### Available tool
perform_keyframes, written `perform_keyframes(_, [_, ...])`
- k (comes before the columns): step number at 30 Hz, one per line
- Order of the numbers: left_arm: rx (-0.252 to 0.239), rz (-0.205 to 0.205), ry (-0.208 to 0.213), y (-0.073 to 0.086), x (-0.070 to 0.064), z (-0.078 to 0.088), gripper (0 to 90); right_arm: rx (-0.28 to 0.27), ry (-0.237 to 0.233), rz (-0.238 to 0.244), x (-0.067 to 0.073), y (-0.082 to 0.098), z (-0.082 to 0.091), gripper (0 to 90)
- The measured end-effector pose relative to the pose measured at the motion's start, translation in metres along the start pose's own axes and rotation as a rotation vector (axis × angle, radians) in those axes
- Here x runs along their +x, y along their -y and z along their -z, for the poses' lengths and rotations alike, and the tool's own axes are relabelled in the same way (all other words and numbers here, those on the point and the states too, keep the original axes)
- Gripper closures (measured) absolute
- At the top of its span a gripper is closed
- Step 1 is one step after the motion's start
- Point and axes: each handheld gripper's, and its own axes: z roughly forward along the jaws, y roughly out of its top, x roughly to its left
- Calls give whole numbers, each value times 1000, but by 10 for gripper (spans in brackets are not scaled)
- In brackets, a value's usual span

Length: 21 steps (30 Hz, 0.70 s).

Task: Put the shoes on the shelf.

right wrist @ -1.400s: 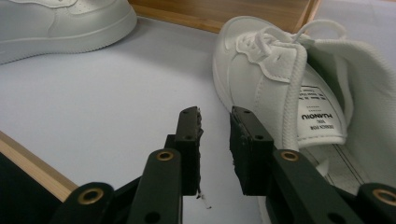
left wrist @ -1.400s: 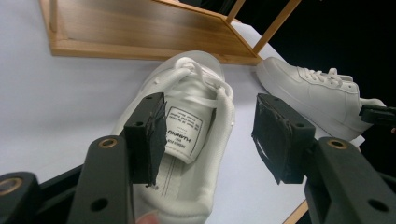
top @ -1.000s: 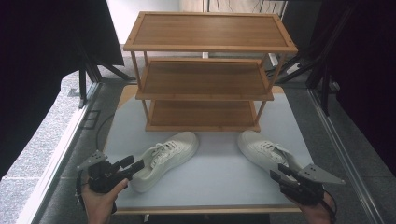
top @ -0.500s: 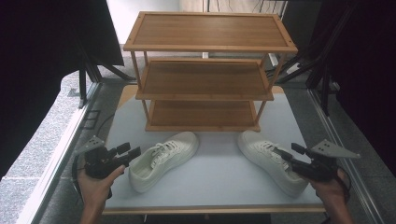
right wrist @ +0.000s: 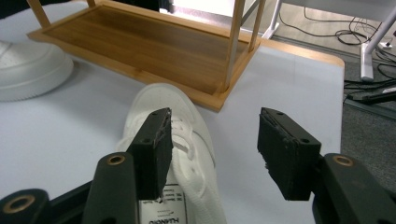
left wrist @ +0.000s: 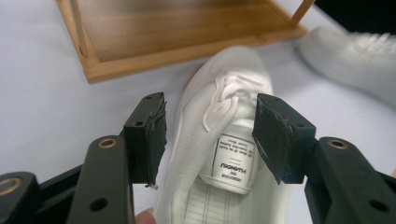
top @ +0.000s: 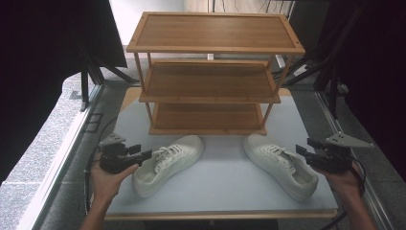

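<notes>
Two white sneakers lie on the pale tabletop in front of a three-tier wooden shoe rack point(top: 210, 81). The left sneaker point(top: 165, 163) points toward the rack; my left gripper point(top: 143, 155) hovers at its heel, open, jaws straddling the heel opening point(left wrist: 231, 158) with its tongue label. The right sneaker point(top: 280, 165) lies at an angle at right; my right gripper point(top: 301, 151) is open just above its heel side. In the right gripper view that sneaker point(right wrist: 180, 135) sits under the left jaw, with nothing between the pads.
The rack's bottom shelf point(right wrist: 154, 46) rests on the table just beyond both shoes. The table's front edge point(top: 220, 213) runs below the hands. Dark curtains and stands flank the table; cables lie on the floor point(right wrist: 369, 56) at right.
Both hands have moved forward and up from the table's front edge; the left gripper now reaches the left sneaker's heel and the right gripper is over the right sneaker. Shoes unmoved.
</notes>
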Motion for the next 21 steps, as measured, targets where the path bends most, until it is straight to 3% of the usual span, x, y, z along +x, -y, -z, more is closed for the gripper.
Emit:
perform_keyframes(6, [60,-38,-29,-3,0,-17,457,23,-55,-1,-9,5,-13,420])
perform_keyframes(11, [84,-50,-19,-3,0,-23,460,50,-95,0,-17,8,-28,420])
perform_keyframes(17, [134,-71,-31,0,-1,-33,481,78,-151,22,-13,10,-44,428])
perform_keyframes(21, [148,-54,-36,4,1,-38,496,74,-180,50,-9,11,-44,449])
